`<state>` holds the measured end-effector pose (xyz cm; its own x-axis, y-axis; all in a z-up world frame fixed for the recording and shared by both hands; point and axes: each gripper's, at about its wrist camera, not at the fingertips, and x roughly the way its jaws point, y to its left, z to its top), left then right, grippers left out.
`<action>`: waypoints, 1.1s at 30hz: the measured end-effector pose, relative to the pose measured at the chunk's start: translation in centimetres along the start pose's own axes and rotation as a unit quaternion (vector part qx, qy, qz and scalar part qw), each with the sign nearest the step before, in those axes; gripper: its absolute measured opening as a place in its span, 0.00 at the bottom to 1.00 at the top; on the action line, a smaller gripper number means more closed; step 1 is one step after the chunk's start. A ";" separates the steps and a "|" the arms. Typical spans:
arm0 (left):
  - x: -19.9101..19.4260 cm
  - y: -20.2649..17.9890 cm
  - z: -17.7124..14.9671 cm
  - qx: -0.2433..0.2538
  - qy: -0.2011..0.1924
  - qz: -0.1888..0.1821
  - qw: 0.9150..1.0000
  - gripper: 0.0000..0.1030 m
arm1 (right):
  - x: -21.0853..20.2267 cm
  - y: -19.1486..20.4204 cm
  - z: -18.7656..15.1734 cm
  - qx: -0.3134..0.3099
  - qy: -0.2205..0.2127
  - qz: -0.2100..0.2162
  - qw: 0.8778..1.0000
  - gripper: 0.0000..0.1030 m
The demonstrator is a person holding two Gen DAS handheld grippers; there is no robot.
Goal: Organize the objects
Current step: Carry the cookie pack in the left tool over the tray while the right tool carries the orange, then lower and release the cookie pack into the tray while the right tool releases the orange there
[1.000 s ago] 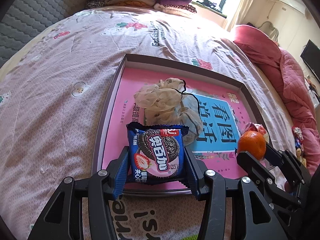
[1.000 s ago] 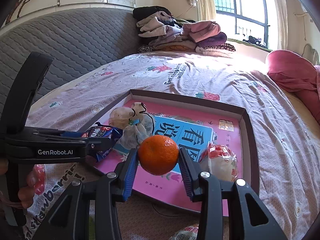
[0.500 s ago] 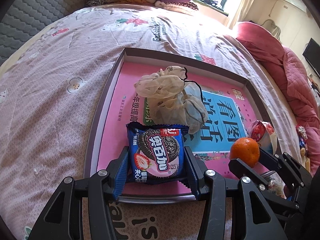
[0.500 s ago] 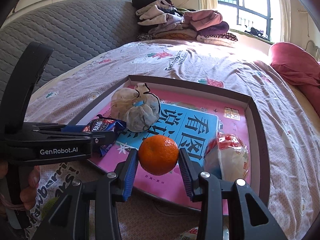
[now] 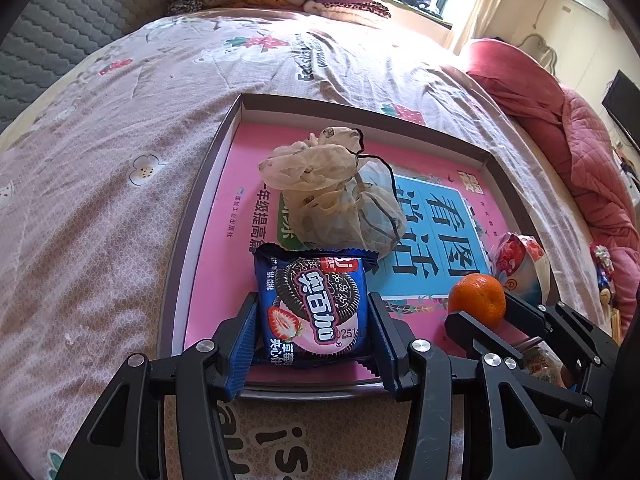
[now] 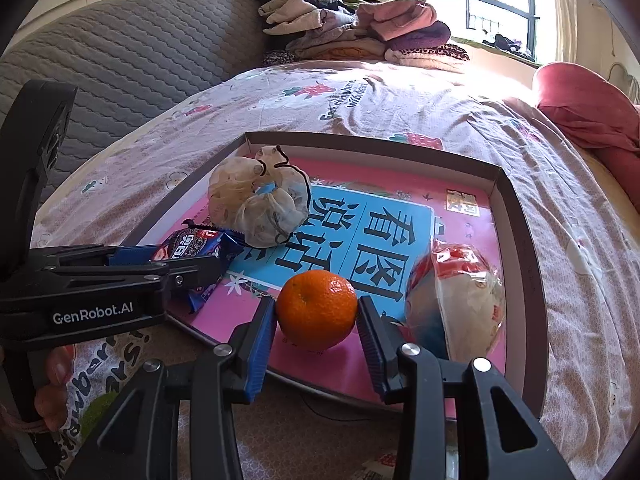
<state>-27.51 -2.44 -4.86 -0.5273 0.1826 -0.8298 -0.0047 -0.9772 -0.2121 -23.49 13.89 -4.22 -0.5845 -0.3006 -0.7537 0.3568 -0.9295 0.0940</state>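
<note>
A shallow brown tray lies on the bed with a pink and blue book flat inside it. My left gripper is shut on a blue cookie packet, held over the tray's near left corner. My right gripper is shut on an orange, which hangs just over the book near the tray's front edge. A knotted mesh bag rests in the tray behind the cookie packet. A red and white wrapped snack lies to the right of the orange.
The flowered bedspread surrounds the tray. Folded clothes are stacked at the head of the bed against a grey quilted headboard. A pink quilt lies bunched on the right. A person's hand holds the left gripper's handle.
My right gripper has tipped downward with the orange, so the tray looms larger under it. The left gripper and its cookie packet have hardly shifted.
</note>
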 end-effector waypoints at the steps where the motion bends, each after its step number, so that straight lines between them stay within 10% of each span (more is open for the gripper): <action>1: 0.0 0.0 0.0 0.001 0.000 0.001 1.000 0.51 | 0.0 -0.1 0.0 0.003 0.002 0.000 1.000 0.40; 33: -1.7 0.0 -0.4 -0.010 -0.012 0.009 1.000 0.53 | -1.1 -0.6 0.5 0.029 0.005 -0.004 1.000 0.41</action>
<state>-26.28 -2.72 -3.61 -0.5472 0.1620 -0.8212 0.0215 -0.9780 -0.2073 -23.39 14.69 -3.12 -0.5800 -0.2912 -0.7608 0.3096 -0.9426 0.1248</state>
